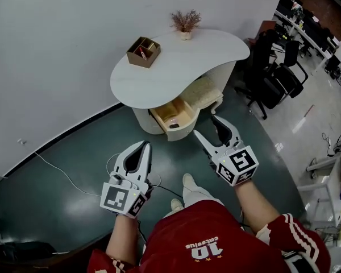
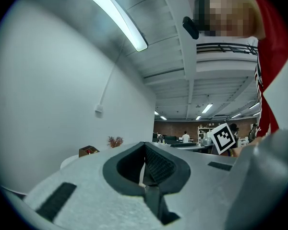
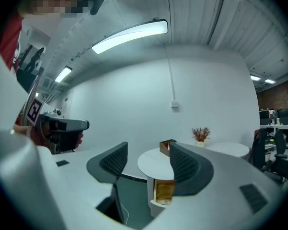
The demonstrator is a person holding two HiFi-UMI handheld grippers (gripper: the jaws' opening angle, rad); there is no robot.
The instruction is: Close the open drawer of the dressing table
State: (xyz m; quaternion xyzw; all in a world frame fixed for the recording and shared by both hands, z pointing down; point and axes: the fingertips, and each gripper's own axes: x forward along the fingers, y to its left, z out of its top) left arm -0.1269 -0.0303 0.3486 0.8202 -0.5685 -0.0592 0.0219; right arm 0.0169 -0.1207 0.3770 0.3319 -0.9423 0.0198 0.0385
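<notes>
The white dressing table [image 1: 176, 61] stands against the wall, its wooden drawer [image 1: 173, 118] pulled out toward me at the front. My right gripper [image 1: 207, 127] hovers just before the drawer's right side, jaws wide apart and empty. In the right gripper view the gripper [image 3: 149, 164] frames the table [image 3: 156, 163] and the open drawer [image 3: 164, 190] between its pads. My left gripper [image 1: 143, 147] hangs lower left of the drawer, apart from it, shut with nothing in it. In the left gripper view the gripper [image 2: 144, 150] has its pads [image 2: 156, 164] meeting.
A brown box [image 1: 143, 51] and a dried plant [image 1: 185, 23] sit on the tabletop. A fluffy cream stool [image 1: 204, 91] is tucked under the table at right. Black office chairs [image 1: 273, 73] stand further right. A white cable [image 1: 62, 175] runs across the floor.
</notes>
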